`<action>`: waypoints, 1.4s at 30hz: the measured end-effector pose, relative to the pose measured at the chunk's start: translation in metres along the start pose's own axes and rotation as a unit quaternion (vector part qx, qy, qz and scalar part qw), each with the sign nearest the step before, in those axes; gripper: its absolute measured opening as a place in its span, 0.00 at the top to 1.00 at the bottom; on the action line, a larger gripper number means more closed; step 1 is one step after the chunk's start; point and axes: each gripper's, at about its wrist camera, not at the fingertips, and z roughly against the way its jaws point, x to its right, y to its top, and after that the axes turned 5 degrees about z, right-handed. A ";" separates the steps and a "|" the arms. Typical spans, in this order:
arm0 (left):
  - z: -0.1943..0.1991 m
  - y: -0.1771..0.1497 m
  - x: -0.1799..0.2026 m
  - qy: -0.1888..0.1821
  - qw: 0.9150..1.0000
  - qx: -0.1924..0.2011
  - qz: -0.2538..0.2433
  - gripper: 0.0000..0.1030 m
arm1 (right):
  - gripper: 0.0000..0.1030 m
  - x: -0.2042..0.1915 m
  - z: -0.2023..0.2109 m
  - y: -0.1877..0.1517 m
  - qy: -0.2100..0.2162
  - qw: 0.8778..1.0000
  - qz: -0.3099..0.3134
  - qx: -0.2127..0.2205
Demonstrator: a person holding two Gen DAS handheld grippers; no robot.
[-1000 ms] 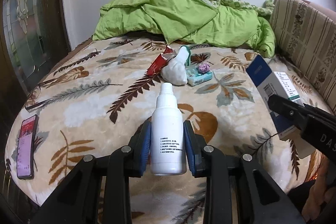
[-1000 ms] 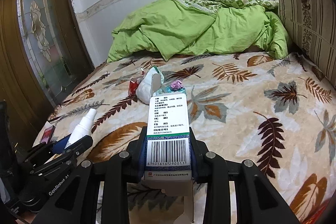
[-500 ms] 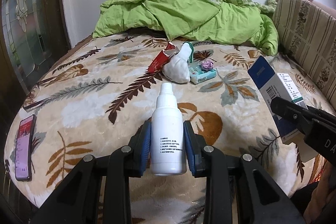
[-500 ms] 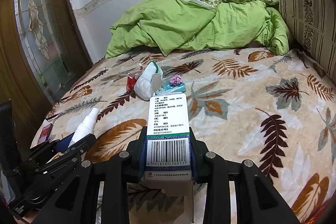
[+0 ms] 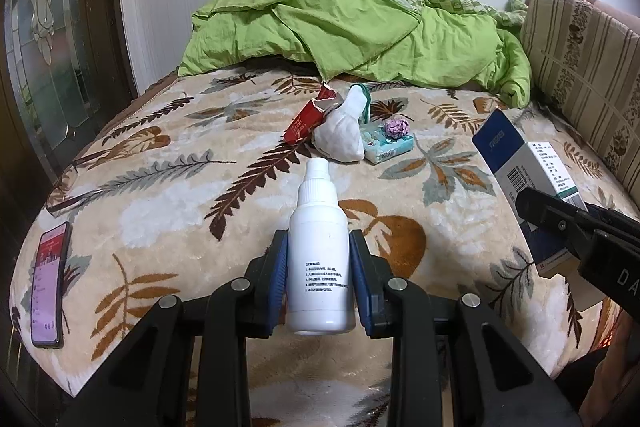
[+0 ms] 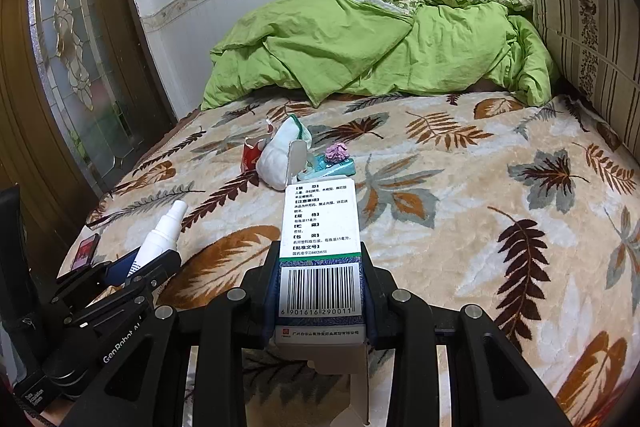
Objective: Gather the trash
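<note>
My left gripper (image 5: 318, 259) is shut on a white spray bottle (image 5: 319, 251), its nozzle pointing away over the bed. In the right wrist view that bottle (image 6: 160, 235) shows at the lower left. My right gripper (image 6: 320, 267) is shut on a white and blue medicine box (image 6: 320, 239) with a barcode; the box (image 5: 528, 163) also shows at the right of the left wrist view. Further up the bed lies a small heap of trash: a red torn packet (image 5: 306, 121), a white crumpled bag (image 5: 342, 135), a teal tissue pack (image 5: 388, 145) and a purple paper ball (image 5: 396, 127).
The bed carries a leaf-patterned blanket (image 5: 160, 195) and a bunched green duvet (image 5: 352, 27) at the head. A phone (image 5: 50, 267) lies at the bed's left edge, glasses (image 5: 68, 187) beyond it. A striped cushion (image 6: 592, 23) stands on the right, a glass-panelled door (image 6: 76, 39) on the left.
Both views have shifted slightly, so the bed and trash heap sit a little lower in frame. Both grips are unchanged.
</note>
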 end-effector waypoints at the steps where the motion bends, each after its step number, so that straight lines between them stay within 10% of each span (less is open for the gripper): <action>1: 0.001 0.000 0.000 -0.001 1.000 0.000 0.000 0.72 | 0.66 0.000 0.000 0.000 0.000 1.000 0.000 0.000; 42: 0.004 -0.005 0.007 0.002 1.000 0.002 -0.002 0.72 | 0.66 0.001 0.000 0.000 0.001 1.000 -0.001 0.000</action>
